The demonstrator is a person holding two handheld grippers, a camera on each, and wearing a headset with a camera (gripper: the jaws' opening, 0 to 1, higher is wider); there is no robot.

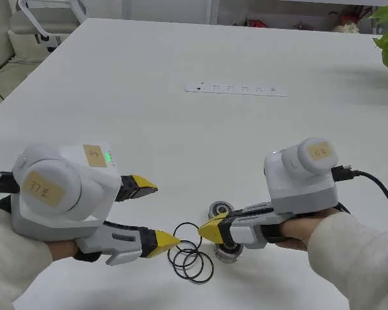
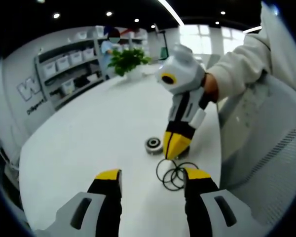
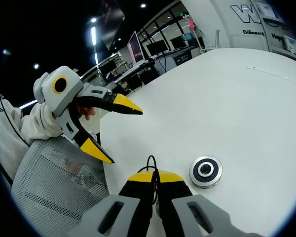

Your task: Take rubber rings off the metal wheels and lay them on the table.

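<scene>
A loose pile of thin black rubber rings (image 1: 193, 258) lies overlapped on the white surface (image 1: 181, 129), close in front of me. One black loop (image 3: 151, 161) stands up between the yellow tips of my right gripper (image 1: 210, 230), which is closed and pinching it. A round metal wheel (image 1: 220, 209) sits just beyond those tips, and a second metal wheel (image 1: 228, 253) lies partly under that gripper. My left gripper (image 1: 156, 212) hovers beside the pile, jaws spread wide, holding nothing.
</scene>
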